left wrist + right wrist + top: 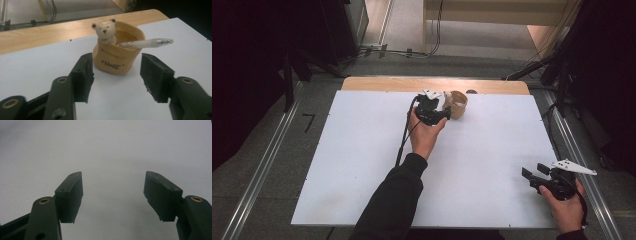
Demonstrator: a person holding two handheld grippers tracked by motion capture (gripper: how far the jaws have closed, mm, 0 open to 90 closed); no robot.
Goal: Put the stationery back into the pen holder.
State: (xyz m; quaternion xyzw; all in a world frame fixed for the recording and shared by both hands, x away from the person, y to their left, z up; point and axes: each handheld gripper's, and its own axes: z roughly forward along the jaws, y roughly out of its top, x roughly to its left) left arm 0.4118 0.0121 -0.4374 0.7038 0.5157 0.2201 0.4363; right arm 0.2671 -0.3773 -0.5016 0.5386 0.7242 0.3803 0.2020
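We read the step in hand as a pen just dropped into the cup, with the left gripper letting go. Nearest us in the high view, the right gripper (532,178) rests near the front right corner of the white sheet (362,165), well apart from the work. In its own view its pads (70,195) stand wide, with bare sheet between them and nothing held.

Farther out, the left gripper (446,113) sits just beside the cup (457,103) near the far edge of the sheet, where the wooden table (377,83) shows beyond. In the left gripper view the pads (83,72) are spread about half their range. They flank the base of the cup (116,55) without touching it, and nothing sits between them.

The cup is tan with a small bear (105,31) on its rim and some lettering on the front. The pen (147,43) lies slanted inside, its silver tip poking out over the rim toward the right. Its lower end is hidden in the cup, so we cannot tell how deep it rests, though it looks settled.

We judge the next move to be a clean retreat. The left gripper should back straight away from the cup with the pads kept apart. The protruding pen tip is the thing to steer clear of, since a nudge could tip the cup.
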